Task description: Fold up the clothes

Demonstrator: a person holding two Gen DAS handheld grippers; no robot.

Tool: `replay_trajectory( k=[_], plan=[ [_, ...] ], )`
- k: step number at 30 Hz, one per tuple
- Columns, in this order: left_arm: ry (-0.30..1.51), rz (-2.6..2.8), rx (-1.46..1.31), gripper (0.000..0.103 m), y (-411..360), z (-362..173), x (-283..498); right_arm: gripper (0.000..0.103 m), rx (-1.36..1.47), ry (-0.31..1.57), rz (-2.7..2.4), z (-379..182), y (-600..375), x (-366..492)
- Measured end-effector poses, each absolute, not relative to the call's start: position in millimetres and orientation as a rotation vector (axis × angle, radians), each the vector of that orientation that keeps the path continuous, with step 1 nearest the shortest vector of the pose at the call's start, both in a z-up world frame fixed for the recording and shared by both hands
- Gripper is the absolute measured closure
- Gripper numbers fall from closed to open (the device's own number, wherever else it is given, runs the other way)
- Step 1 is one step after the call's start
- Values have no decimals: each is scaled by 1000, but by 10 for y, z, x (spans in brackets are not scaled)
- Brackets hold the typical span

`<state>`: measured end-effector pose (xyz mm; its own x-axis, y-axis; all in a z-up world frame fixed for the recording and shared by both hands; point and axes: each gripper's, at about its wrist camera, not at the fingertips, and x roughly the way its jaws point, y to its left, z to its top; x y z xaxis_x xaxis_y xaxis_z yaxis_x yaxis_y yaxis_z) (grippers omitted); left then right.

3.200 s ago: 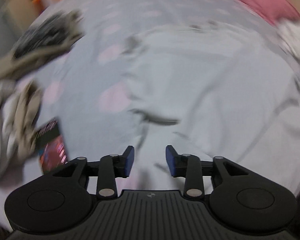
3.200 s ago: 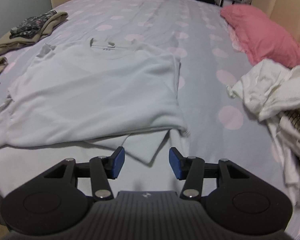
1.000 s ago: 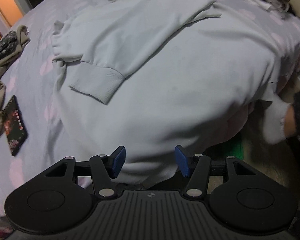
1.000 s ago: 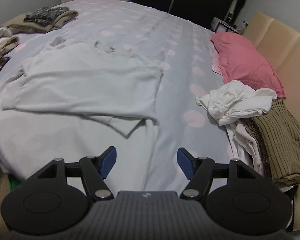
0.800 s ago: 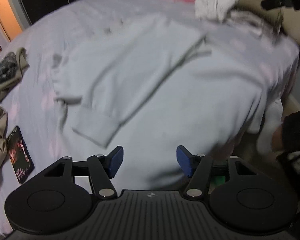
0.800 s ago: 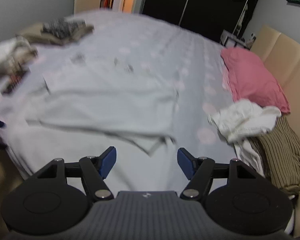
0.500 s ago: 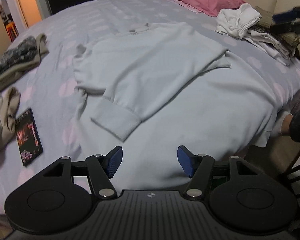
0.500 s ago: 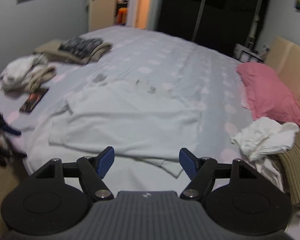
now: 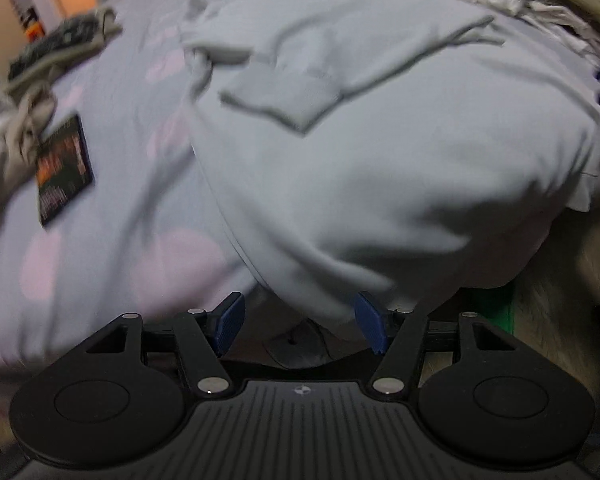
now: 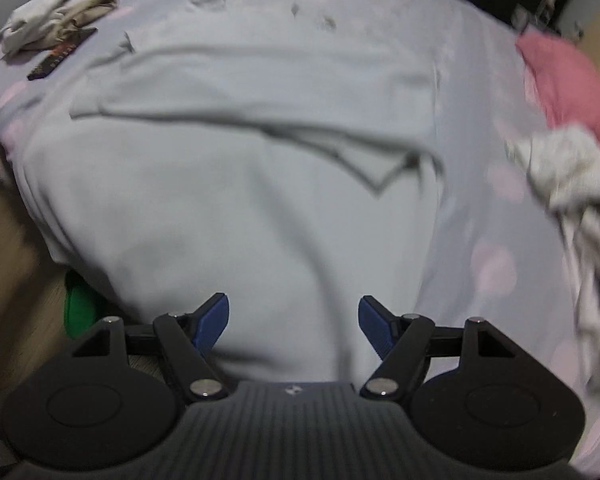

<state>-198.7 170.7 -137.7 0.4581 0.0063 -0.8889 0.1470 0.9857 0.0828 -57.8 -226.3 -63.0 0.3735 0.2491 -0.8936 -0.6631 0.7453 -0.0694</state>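
Both sets of jaws stand wide apart and hold nothing: the left gripper (image 9: 299, 328) and the right gripper (image 10: 294, 326) each hang low at the near edge of the bed (image 10: 480, 240). Half a second earlier both cameras looked down on the room from high up; now each has dropped close to the sweatshirt (image 9: 380, 168), whose hem fills the lower field of both views. Motion blur in both pictures agrees with a quick descent. This probably means the person is bringing both tools to the hem corners for a bottom-to-top fold, though the pictures do not settle that.

The sweatshirt lies on the bed, collar away from the viewer. Both sleeves lie folded across the chest, one ribbed cuff (image 9: 284, 100) showing in the left view. Its lower part drapes over the bed edge. In the left view, the hanging hem dips between the blue fingers (image 9: 230, 322); contact cannot be told. In the right view, cloth lies just beyond the open fingers. Other clothes (image 10: 572, 172) lie piled well to the right, apart from the garment.
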Motion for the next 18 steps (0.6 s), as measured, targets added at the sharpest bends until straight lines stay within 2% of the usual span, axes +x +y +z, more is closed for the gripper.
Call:
replay_trajectory(
  k=[5,11,18],
  plan=[
    [1078,-125,159,44,1538,-1596,-1922,29,-356,1180,545,-1061,-2481,-721],
    [1102,-144,179,44,1493,-1772,-1881,29,-441,1193,484,-1430,-2453,-871],
    [1125,-166,202,44,1448,-1959,-1827,31,-288,1234,381,-1650,-2616,-689]
  ],
)
